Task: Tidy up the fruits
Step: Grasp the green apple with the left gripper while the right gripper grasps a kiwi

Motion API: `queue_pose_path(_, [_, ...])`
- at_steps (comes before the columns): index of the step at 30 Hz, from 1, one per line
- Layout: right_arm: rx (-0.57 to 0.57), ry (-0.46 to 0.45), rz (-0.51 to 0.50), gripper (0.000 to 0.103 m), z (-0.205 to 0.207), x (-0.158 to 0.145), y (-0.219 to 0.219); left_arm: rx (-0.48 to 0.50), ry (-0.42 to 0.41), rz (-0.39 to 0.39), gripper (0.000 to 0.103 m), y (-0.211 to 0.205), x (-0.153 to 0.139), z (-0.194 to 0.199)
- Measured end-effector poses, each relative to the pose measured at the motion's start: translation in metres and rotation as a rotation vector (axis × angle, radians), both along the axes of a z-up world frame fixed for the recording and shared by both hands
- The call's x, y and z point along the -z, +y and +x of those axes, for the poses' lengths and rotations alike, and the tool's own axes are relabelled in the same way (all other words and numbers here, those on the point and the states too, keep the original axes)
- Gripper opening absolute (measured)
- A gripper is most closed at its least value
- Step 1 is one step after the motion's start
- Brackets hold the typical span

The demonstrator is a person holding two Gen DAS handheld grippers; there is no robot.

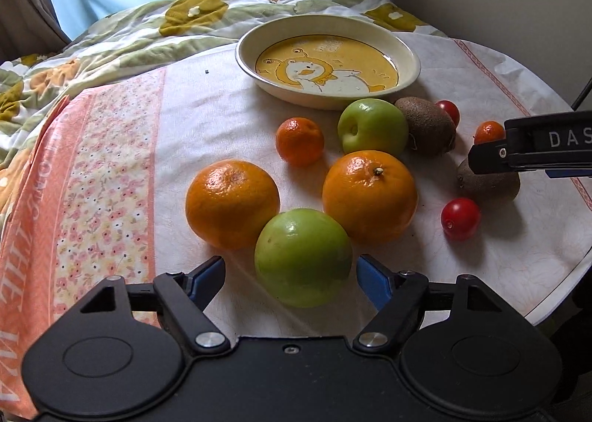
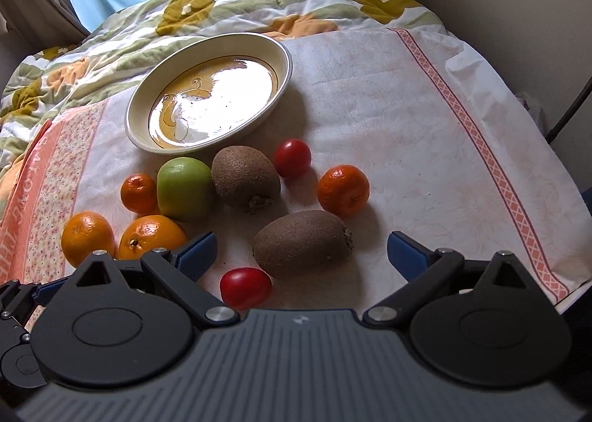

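Left wrist view: the left hand-held gripper (image 1: 291,280) has its jaws spread, one on each side of the near green apple (image 1: 302,256); the right pad sits just beside the apple's skin and a gap shows at the left pad, so there is no visible clamp. Count on the cloth-covered surface (image 1: 207,107): two green apples, the second (image 1: 372,126) near the bowl (image 1: 327,64); two large oranges (image 1: 232,203) (image 1: 370,195); two small mandarins (image 1: 299,140) (image 1: 489,131); two kiwis (image 1: 429,126) (image 1: 488,181); two cherry tomatoes (image 1: 460,218) (image 1: 448,110). The bowl holds no fruit. The right hand-held gripper's arm enters at the right edge, over the nearer kiwi.

Right wrist view: the right hand-held gripper (image 2: 301,251) is spread wide, its blue pads clear on both sides of the nearer kiwi (image 2: 302,240), not touching. One tomato (image 2: 246,288) lies just below that kiwi. The same counts hold, except that only one green apple (image 2: 184,187) is visible. A floral quilt (image 2: 222,7) lies beyond the surface.
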State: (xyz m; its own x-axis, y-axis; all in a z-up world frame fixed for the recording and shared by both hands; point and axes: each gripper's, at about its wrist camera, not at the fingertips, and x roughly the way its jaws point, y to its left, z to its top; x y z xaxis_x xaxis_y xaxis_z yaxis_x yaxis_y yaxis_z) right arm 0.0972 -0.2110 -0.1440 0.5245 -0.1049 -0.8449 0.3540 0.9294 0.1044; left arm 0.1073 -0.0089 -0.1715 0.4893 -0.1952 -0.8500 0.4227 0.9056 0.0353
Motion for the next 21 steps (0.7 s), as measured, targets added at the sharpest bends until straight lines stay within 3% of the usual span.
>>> queue_pose_path(5, [0.021,0.023,0.004,0.103,0.006,0.011,0.000,0.032,0.032,-0.025,0.059,-0.002,0.006,0.007])
queue_pose_path(17, [0.013,0.062,-0.007,0.103,0.015,0.025,0.001,0.058,0.031,-0.030,0.058,0.000,0.005,0.005])
queue_pose_path(21, [-0.004,0.081,-0.009,0.092,0.018,0.031,0.003,0.054,0.030,-0.034,0.058,0.001,0.004,0.002])
